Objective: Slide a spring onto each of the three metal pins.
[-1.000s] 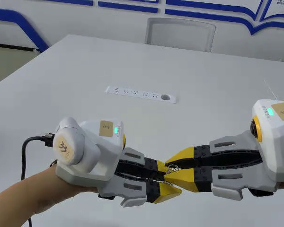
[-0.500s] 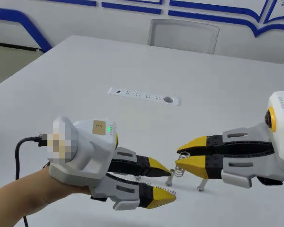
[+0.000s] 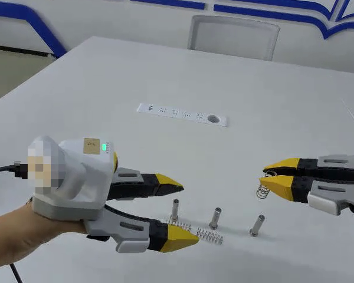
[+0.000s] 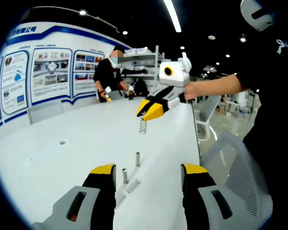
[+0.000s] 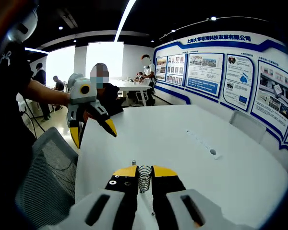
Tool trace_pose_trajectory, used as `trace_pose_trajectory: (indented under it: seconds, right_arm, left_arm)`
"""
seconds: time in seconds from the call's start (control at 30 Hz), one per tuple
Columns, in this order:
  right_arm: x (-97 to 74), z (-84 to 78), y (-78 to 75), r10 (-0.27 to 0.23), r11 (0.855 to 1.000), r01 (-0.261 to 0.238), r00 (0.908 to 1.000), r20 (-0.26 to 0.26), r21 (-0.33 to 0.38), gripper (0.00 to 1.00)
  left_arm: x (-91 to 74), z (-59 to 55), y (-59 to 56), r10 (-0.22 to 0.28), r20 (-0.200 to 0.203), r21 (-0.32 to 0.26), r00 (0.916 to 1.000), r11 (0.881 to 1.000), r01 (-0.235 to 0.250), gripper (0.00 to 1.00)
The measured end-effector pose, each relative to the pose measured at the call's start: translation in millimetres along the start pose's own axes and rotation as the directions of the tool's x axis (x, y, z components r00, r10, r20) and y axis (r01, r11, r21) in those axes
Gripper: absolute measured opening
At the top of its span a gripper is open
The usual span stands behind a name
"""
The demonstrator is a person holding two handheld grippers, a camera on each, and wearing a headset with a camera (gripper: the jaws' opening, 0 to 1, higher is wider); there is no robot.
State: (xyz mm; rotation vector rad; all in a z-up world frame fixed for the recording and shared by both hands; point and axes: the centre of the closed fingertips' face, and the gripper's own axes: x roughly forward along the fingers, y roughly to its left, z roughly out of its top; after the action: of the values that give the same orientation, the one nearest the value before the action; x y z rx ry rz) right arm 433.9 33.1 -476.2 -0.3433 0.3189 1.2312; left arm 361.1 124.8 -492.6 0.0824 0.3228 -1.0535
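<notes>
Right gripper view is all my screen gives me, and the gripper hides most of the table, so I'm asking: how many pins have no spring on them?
Observer: All three. The left pin, the middle pin and the right pin stand upright and bare.
Operator: Besides the spring in my right gripper, are there others?
Observer: Yes, two loose springs lie flat on the table, just on the person's side of the pins.
Operator: Is the left gripper busy?
Observer: No. The left gripper is open and holds nothing, its jaws pointing toward the pins.
</notes>
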Motion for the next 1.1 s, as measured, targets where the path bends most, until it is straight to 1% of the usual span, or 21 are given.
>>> trace_pose_trajectory:
  seconds: [0.07,0.13,0.2,0.23,0.37,0.4,0.47,0.5,0.6,0.63,0.7,0.8,0.97,1.1]
  right_arm:
    - [1.2,-8.5,-5.2,-0.019,0.999,0.019,0.9998,-0.003,0.028,0.11]
    - [2.3,-15.8,-9.0,-0.035,0.999,0.036,0.9993,-0.015,0.032,0.11]
    - [3.6,-23.9,-12.1,-0.047,0.998,0.048,0.9986,-0.022,0.047,0.11]
    - [4.3,-29.0,-14.4,-0.057,0.996,0.058,0.998,-0.03,0.063,0.11]
    - [6.9,-44.0,-20.4,-0.079,0.993,0.083,0.9958,-0.048,0.087,0.11]
    - [7.4,-48.2,-22.2,-0.086,0.99,0.091,0.995,-0.052,0.105,0.11]
    - [7.9,-51.5,-24.3,-0.093,0.988,0.098,0.9945,-0.049,0.118,0.11]
    - [8.5,-53.6,-25.8,-0.099,0.985,0.104,0.9941,-0.046,0.136,0.11]
    - [10.2,-58.6,-30.0,-0.116,0.982,0.122,0.9921,-0.048,0.142,0.11]
    - [11.0,-60.3,-30.1,-0.114,0.981,0.119,0.9925,-0.044,0.153,0.11]
    - [12.1,-63.7,-32.4,-0.124,0.978,0.13,0.9912,-0.046,0.162,0.11]
    - [14.2,-69.2,-33.9,-0.132,0.975,0.139,0.9899,-0.051,0.171,0.11]
    - [18.5,-76.0,-33.5,-0.129,0.974,0.138,0.9898,-0.059,0.179,0.11]
    - [22.2,-81.8,-33.2,-0.125,0.972,0.136,0.9897,-0.069,0.189,0.11]
  left_arm:
    - [-2.8,0.3,5.3,0.023,0.003,-0.001,0.9997,1.0,-0.023,0.62]
    - [-4.7,-1.9,9.3,0.039,-0.007,-0.009,0.9992,0.999,-0.039,0.67]
    - [-6.6,-4.2,13.1,0.055,-0.013,-0.007,0.9984,0.998,-0.055,0.71]
    - [-7.6,-5.7,14.7,0.061,-0.018,-0.014,0.998,0.998,-0.061,0.71]
    - [-9.1,-9.0,16.5,0.077,-0.027,-0.026,0.9967,0.997,-0.078,0.78]
    - [-9.2,-11.3,16.8,0.08,-0.035,-0.033,0.9961,0.996,-0.082,0.8]
    - [-8.5,-13.6,15.5,0.076,-0.037,-0.042,0.9964,0.996,-0.077,0.83]
    - [-7.9,-16.0,14.3,0.071,-0.043,-0.046,0.9965,0.996,-0.073,0.84]
    - [-6.8,-21.7,15.0,0.075,-0.062,-0.05,0.9952,0.996,-0.078,0.87]
    - [-6.7,-22.3,16.0,0.078,-0.064,-0.057,0.9949,0.995,-0.082,0.89]
    - [-6.5,-22.1,17.0,0.083,-0.06,-0.064,0.9948,0.994,-0.087,0.91]
    - [-6.5,-22.1,19.8,0.096,-0.059,-0.066,0.9936,0.993,-0.1,0.95]
    - [-8.2,-27.5,23.3,0.114,-0.078,-0.075,0.9904,0.99,-0.12,1.0]
    - [-10.5,-30.9,25.0,0.126,-0.085,-0.079,0.9884,0.988,-0.132,1.0]
